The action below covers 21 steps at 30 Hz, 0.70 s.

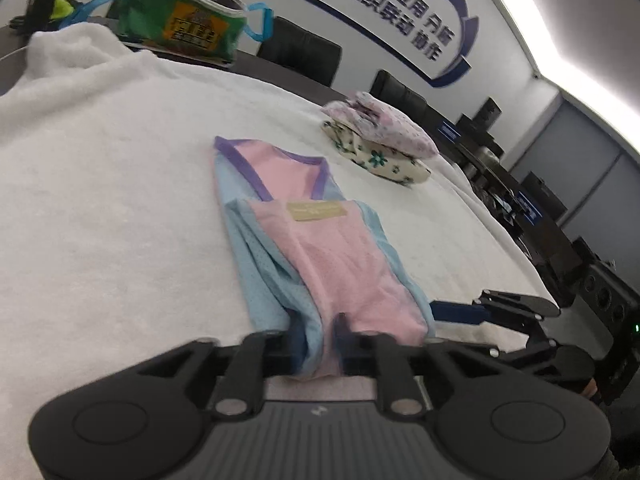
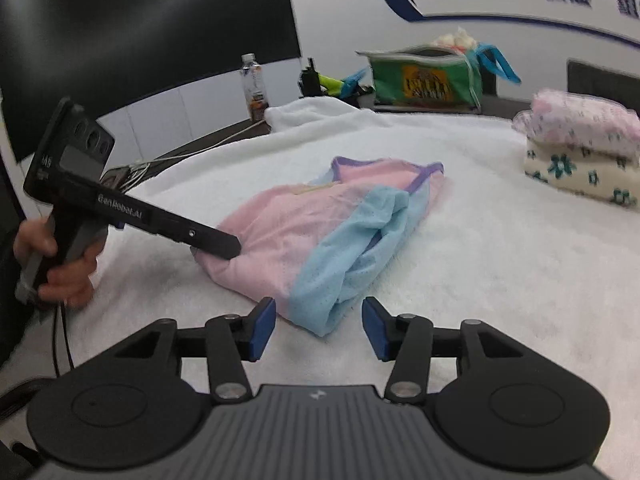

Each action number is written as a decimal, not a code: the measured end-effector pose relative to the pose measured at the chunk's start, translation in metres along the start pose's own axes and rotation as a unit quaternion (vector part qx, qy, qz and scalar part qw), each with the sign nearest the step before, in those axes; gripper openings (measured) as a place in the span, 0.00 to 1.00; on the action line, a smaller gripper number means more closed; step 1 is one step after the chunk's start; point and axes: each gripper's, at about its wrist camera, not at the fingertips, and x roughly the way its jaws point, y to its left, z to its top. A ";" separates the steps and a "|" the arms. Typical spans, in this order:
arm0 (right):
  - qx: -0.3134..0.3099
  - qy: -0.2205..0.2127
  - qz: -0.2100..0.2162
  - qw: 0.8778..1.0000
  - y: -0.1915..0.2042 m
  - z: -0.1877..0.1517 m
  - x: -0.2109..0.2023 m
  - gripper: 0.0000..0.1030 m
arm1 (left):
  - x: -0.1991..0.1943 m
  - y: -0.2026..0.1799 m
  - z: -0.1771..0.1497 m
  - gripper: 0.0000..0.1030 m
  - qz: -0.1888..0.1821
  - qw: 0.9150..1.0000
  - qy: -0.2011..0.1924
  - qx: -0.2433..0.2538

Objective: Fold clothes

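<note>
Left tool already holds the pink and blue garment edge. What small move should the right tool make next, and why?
Probably ease the right tool forward and close on the blue hem just ahead of it. It is open and holds nothing, while the left tool is shut on the garment, so the near edge is held on one side only.

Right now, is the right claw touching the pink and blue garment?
Apart. The right wrist view shows the right claw open, with white towel visible between both pads and the garment.
</note>
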 end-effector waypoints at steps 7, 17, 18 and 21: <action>-0.018 0.014 -0.002 1.000 0.004 0.000 0.013 0.11 | -0.008 0.000 -0.002 0.36 -0.010 1.000 0.016 0.022; -0.003 -0.001 -0.018 1.000 0.002 0.015 -0.011 0.21 | -0.022 -0.001 0.007 0.31 -0.009 0.999 0.043 0.021; 0.002 -0.004 -0.020 1.000 0.000 0.018 -0.014 0.25 | -0.023 -0.001 0.008 0.34 -0.009 0.999 0.046 0.021; 0.015 -0.013 -0.026 0.999 -0.005 0.025 -0.022 0.27 | -0.027 -0.015 0.026 0.35 0.019 0.999 0.007 0.039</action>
